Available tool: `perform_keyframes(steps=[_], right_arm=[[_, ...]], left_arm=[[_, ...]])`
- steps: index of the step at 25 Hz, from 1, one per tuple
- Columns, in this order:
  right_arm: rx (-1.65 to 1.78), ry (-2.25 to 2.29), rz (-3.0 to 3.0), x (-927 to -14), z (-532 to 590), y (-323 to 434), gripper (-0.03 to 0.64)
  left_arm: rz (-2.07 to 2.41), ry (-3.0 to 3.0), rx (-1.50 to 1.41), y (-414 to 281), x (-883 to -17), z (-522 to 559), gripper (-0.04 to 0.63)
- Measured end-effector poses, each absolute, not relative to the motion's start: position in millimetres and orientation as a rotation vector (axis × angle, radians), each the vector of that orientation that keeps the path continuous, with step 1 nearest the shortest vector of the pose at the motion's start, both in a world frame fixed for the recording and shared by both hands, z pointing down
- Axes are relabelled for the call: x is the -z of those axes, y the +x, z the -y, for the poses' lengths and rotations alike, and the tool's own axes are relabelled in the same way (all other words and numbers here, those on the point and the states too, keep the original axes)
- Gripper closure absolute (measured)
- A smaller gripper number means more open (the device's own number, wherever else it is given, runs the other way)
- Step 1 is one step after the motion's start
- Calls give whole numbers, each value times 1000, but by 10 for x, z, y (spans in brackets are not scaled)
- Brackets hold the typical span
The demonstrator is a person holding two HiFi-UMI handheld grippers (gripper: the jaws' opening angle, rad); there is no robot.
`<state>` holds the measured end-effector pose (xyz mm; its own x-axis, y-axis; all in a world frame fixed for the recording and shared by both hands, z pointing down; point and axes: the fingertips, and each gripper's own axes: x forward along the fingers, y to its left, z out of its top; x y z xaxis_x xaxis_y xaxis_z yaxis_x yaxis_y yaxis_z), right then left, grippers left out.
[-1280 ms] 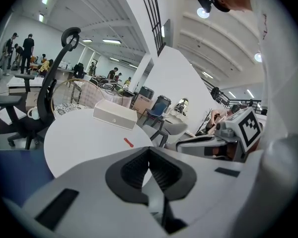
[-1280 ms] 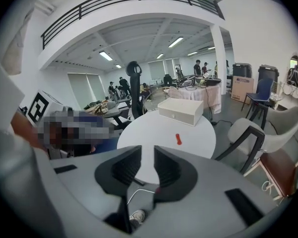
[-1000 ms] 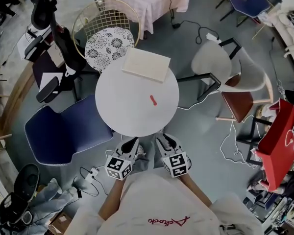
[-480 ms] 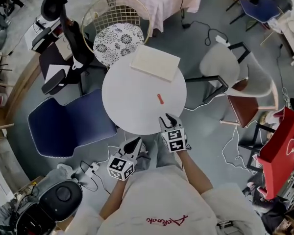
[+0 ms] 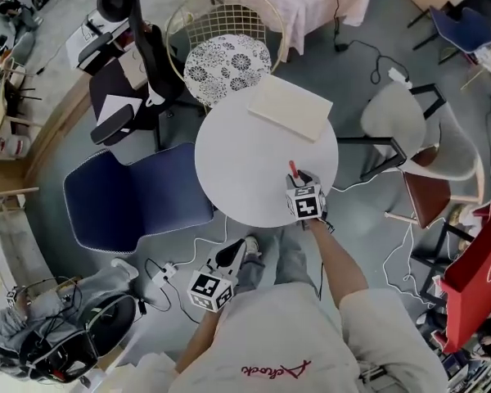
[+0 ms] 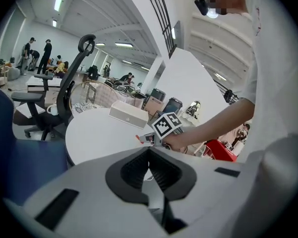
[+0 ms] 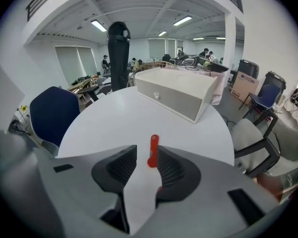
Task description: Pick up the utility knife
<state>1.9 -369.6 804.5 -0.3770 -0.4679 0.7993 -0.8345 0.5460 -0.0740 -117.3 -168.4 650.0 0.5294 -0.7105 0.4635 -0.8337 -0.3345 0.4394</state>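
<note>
Head view: right gripper (image 5: 301, 178) over the table (image 5: 237, 162), red knife (image 5: 293, 169) lying flat at its tips; left gripper (image 5: 229, 258) low, off the table's edge. Left gripper view: jaws together, nothing in them. Right gripper view: jaws apart, knife's near end between them.

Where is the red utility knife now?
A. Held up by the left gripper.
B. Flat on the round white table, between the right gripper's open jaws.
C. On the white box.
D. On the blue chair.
B: the right gripper view shows the utility knife lying on the table between the parted jaws of the right gripper.
</note>
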Motion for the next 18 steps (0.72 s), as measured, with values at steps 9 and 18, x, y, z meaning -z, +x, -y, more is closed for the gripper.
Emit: perform_keyframes(steps=[9, 18], right_arm=[[-672, 1103, 1950, -8249, 3815, 31, 528], [-586, 1046, 1915, -8252, 3761, -23, 537]], left_arm=[[1286, 2077, -254, -1335, -6536, 1576, 583], [1277, 2076, -258, -1301, -6568, 1533, 583]])
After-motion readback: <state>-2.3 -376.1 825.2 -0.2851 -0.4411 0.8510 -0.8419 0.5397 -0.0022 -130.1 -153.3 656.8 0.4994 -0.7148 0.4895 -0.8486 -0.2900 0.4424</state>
